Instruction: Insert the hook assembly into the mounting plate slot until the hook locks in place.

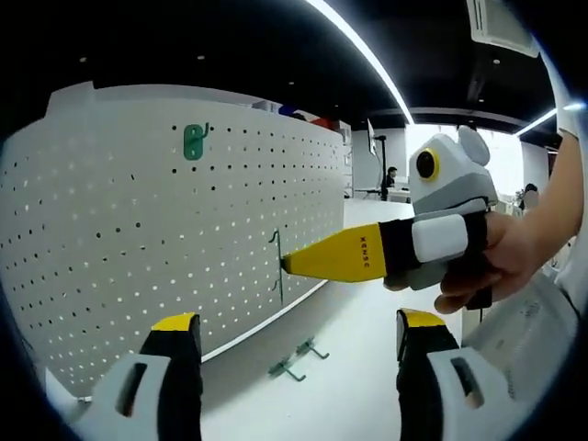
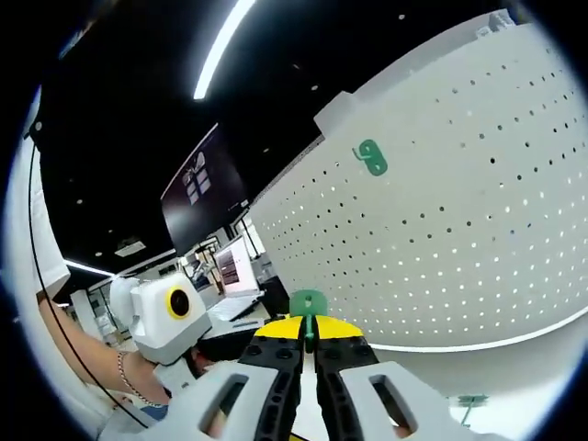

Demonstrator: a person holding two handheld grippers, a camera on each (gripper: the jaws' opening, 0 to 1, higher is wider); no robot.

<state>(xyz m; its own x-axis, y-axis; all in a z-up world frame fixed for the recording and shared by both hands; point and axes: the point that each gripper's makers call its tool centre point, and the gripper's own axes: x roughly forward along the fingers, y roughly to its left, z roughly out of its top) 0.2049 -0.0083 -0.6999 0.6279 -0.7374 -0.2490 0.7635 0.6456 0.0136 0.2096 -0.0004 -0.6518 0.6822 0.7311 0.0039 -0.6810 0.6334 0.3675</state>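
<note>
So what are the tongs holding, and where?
The right tongs pinch a green hook by its lower end, against the pegboard. The left tongs are open, holding nothing.

Small dark lettering is running along the yellow jaw of the right gripper [image 1: 287,265] in the left gripper view, but it is too tiny to read. Monitors [image 2: 231,266] are glowing in the right gripper view, their content too blurred to make out. No other writing is showing.

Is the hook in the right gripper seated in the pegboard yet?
Cannot tell. The right gripper holds the green hook at the pegboard, jaws shut on it; whether it has locked is hidden.
</note>
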